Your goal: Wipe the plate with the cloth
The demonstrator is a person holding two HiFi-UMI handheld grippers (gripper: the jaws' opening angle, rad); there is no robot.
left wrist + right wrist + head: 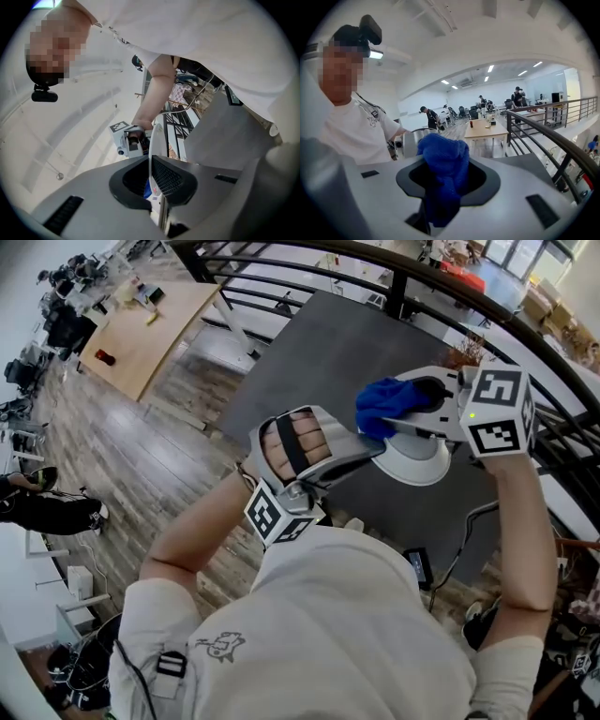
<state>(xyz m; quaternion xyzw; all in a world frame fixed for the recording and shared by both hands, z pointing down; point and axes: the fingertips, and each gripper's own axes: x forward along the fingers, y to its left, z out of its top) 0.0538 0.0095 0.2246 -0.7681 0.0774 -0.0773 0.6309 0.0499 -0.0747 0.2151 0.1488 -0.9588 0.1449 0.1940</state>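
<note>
Left gripper (151, 183) is clamped on the plate (417, 460) rim. The plate is up in the air over the desk (309, 362), not resting on it. Right gripper (444, 187) pinches the cloth (384, 404), right at the plate's top edge.

Suggest: firm rim grip, cloth pressed flat, sweep the face.

Count: 1 plate, 1 cloth, 2 grippers.
</note>
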